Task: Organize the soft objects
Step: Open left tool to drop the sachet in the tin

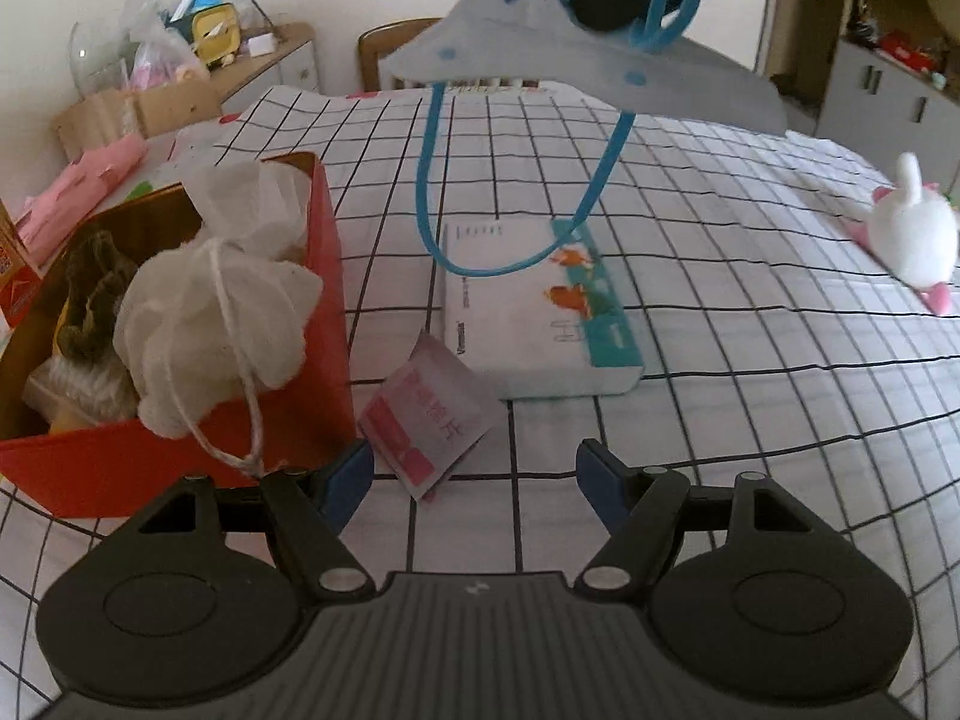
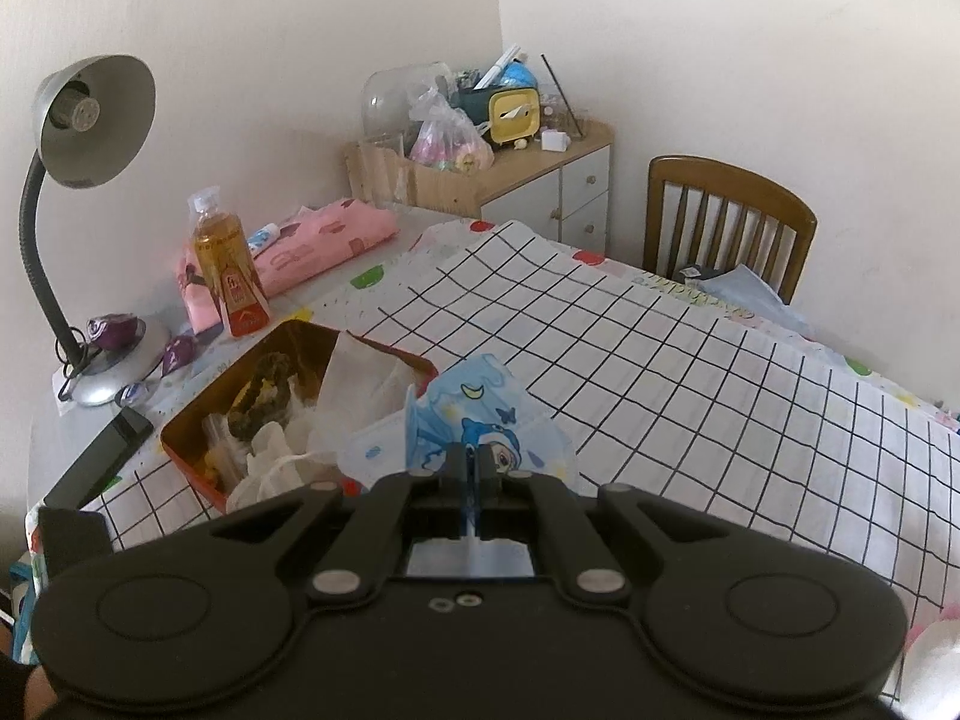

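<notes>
Two grippers in view. Right gripper had its jaws clamped on a child's face mask, held in the air just beside the red box. Left gripper had its jaws apart, nothing between them, over the checked tabletop near a pink packet. White mesh puff sat in the box.

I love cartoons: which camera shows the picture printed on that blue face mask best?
The right wrist view: the face mask shows its printed cartoon side. The left wrist view shows only its plain grey back and dangling blue loops.
</notes>
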The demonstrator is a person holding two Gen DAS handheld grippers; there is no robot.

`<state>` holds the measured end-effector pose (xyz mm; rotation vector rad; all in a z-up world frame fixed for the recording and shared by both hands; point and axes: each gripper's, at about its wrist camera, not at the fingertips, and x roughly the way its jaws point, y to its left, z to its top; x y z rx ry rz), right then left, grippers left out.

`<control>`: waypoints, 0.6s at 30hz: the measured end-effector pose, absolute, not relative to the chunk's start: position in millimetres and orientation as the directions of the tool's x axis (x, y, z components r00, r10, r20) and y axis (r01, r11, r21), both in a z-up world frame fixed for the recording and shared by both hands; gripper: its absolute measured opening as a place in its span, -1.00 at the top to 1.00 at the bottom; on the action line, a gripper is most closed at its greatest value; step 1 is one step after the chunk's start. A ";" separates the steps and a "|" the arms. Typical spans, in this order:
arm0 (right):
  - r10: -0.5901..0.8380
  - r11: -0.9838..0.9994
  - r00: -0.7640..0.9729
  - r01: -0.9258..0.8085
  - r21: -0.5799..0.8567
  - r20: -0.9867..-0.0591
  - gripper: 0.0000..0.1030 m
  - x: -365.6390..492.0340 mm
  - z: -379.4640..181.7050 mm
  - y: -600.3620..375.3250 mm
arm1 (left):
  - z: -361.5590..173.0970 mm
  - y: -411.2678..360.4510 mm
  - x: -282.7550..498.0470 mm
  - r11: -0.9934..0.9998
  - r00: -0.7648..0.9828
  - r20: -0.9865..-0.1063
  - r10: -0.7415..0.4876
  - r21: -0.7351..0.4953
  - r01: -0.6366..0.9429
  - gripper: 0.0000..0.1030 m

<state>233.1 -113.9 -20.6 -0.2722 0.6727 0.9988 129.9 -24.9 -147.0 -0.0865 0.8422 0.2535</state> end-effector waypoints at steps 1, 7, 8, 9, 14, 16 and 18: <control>0.684 0.525 0.359 -0.846 0.088 -0.635 0.98 233.0 -21.6 -113.6 | -148.5 -25.8 130.7 0.963 0.634 -0.745 0.206 0.038 -0.267 -0.44; 0.686 0.507 0.334 -0.857 0.095 -0.647 0.98 235.6 -27.4 -109.4 | -150.6 -27.3 135.2 0.947 0.630 -0.735 0.253 0.053 -0.318 -0.25; 0.687 0.504 0.331 -0.858 0.096 -0.647 0.98 235.8 -27.9 -108.8 | -150.1 -28.0 135.6 0.943 0.628 -0.733 0.260 0.054 -0.327 -0.23; 0.687 0.503 0.330 -0.859 0.096 -0.647 0.98 236.4 -28.1 -108.7 | -149.7 -28.4 136.4 0.941 0.627 -0.731 0.269 0.061 -0.333 -0.14; 0.689 0.500 0.324 -0.860 0.100 -0.649 0.98 238.6 -29.5 -108.6 | -147.5 -17.9 137.4 0.932 0.625 -0.733 0.268 0.032 -0.362 0.31; 0.690 0.499 0.323 -0.861 0.102 -0.647 0.98 238.1 -29.3 -108.5 | -147.2 -11.2 134.6 0.931 0.630 -0.734 0.253 0.009 -0.364 0.48; 0.694 0.496 0.322 -0.862 0.103 -0.644 0.98 237.5 -28.8 -108.1 | -145.8 -4.3 129.8 0.929 0.636 -0.732 0.245 -0.011 -0.370 0.69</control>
